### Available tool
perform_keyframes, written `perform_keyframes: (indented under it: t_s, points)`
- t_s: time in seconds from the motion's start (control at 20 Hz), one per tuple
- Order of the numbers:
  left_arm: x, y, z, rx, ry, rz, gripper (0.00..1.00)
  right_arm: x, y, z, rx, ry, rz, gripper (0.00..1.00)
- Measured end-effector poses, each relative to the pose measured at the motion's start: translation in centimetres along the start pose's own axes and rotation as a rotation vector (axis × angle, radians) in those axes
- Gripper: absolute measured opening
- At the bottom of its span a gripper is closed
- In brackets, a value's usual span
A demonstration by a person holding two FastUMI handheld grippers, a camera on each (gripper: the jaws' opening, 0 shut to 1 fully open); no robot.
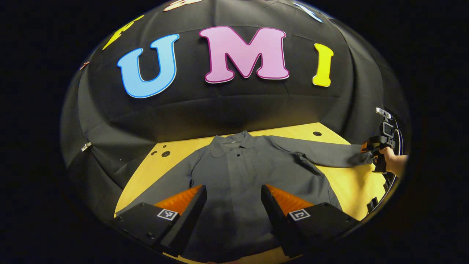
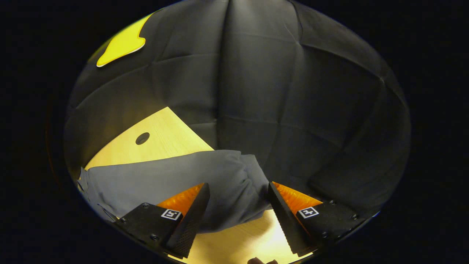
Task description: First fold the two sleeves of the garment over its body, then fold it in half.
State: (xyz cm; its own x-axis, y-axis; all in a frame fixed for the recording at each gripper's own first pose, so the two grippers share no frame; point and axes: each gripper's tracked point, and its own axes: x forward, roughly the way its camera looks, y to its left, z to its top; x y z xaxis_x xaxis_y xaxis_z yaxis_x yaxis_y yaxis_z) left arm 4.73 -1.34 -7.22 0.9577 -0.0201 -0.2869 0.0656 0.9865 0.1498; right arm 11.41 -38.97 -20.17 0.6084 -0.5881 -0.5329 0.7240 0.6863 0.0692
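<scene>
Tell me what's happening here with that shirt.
A person is about to fold a grey shirt that lies flat, collar away, on a wooden table, with both sleeves not yet folded in. The right gripper is open around the cuff end of one sleeve at the table's edge, its fingers not yet pressing it. The left gripper hovers open over the shirt's lower body, holding nothing.

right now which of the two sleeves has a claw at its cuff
The sleeve stretched toward the table's far corner: the right claw straddles its cuff, open. The other sleeve lies untouched.
</scene>
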Motion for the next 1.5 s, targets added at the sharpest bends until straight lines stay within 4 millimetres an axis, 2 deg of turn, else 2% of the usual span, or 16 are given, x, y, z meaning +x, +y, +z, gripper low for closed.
perform_keyframes:
  t_s: [0.2,0.45,0.55,0.6,0.75,0.8,0.85,0.9,1.0,1.2,1.3,1.4,1.5]
  points:
    - [0.1,-0.6,0.1,-0.005,0.015,-0.025,0.94,1.6,0.5,-1.1,-0.015,0.045,-0.002,0.98]
    - [-0.3,-0.5,0.0,-0.045,0.023,-0.022,0.94,2.1,1.1,-2.0,-0.051,0.062,0.021,0.99]
    - [-0.4,-0.5,-0.1,-0.059,0.024,-0.020,0.94,2.0,1.3,-1.9,-0.052,0.064,0.044,0.93]
    - [-0.5,-0.4,-0.3,-0.064,0.028,-0.018,0.94,2.0,1.7,-2.0,-0.061,0.064,0.058,0.85]
    - [-0.7,0.0,-0.4,-0.083,0.030,-0.007,0.94,2.0,2.8,-2.1,-0.089,0.056,0.112,0.36]
    - [-0.9,0.1,-0.5,-0.087,0.031,-0.003,0.94,1.9,3.0,-2.3,-0.104,0.057,0.125,0.26]
    - [-1.0,0.2,-0.5,-0.091,0.029,0.002,0.94,1.5,3.2,-2.5,-0.099,0.060,0.135,0.24]
    - [-1.1,0.5,-0.6,-0.096,0.029,0.006,0.94,1.4,3.6,-2.5,-0.090,0.071,0.146,0.10]
    - [-1.3,0.7,-0.8,-0.105,0.032,0.015,0.94,1.4,3.8,-2.2,-0.067,0.083,0.153,0.06]
    - [-1.8,1.6,-0.9,-0.111,0.025,0.033,0.94,0.6,4.0,-1.6,-0.083,0.065,0.140,0.06]
    - [-2.2,2.2,-1.1,-0.109,0.018,0.046,0.94,-0.9,4.6,-0.3,-0.098,0.032,0.153,0.06]
    - [-2.9,2.9,-1.1,-0.120,0.004,0.058,0.94,-3.5,5.6,0.9,-0.145,-0.003,0.180,0.06]
    - [-3.5,3.8,-1.5,-0.137,0.001,0.078,0.94,-5.3,7.5,2.8,-0.197,-0.041,0.214,0.06]
